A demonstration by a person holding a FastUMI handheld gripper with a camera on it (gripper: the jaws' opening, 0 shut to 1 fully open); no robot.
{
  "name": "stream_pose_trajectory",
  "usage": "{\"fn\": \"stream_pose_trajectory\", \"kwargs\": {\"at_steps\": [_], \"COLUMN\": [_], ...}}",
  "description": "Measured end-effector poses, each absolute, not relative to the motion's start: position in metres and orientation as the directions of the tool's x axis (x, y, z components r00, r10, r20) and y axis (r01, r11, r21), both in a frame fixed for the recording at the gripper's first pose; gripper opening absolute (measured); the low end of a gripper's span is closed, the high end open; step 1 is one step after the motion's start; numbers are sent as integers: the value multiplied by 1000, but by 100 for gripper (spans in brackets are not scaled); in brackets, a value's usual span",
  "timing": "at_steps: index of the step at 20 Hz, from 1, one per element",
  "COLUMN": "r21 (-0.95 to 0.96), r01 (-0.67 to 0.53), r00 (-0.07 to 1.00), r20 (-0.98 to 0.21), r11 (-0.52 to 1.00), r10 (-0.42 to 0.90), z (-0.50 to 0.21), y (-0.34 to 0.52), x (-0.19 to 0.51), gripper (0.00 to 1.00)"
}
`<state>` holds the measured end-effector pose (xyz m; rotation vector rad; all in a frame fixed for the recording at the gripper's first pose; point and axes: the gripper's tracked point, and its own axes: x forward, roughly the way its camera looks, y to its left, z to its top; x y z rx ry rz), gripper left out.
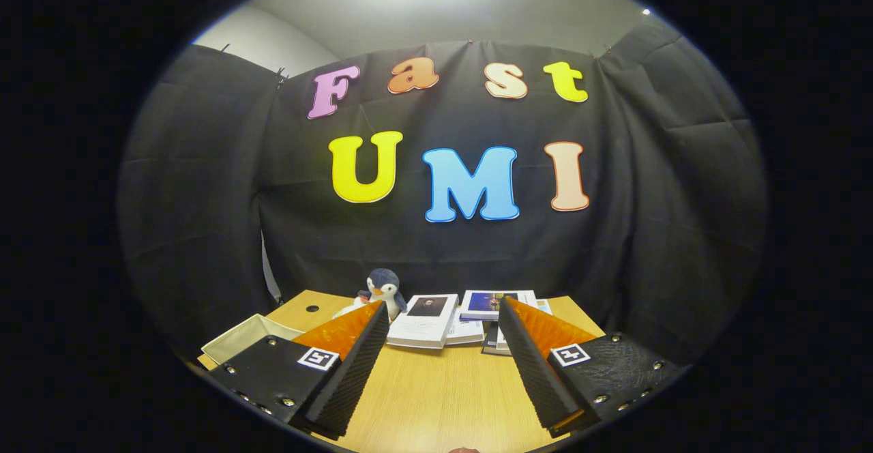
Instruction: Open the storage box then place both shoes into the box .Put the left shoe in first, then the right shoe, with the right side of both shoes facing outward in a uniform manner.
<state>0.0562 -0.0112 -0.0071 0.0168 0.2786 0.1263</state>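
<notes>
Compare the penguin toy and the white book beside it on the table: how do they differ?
The penguin toy stands upright; the white book lies flat. The toy is rounded and dark-headed; the book is flat, white, with a dark picture. Both rest on the wooden table, beyond the open gripper.

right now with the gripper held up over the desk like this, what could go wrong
The gripper is open above the wooden table with nothing between its fingers. Moving straight ahead, it could push the books just beyond the fingertips, or knock over the penguin toy beside them. A swing to its left might clip the rim of the cream bin.
</notes>
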Motion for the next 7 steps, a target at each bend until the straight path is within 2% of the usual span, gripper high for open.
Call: {"fn": "stream_pose_trajectory", "kwargs": {"at_steps": [7], "r21": [29], "r01": [-101], "r00": [965], "r20": [-238], "r11": [994], "r10": [105], "z": [0], "y": [-20], "x": [57], "gripper": [98]}}
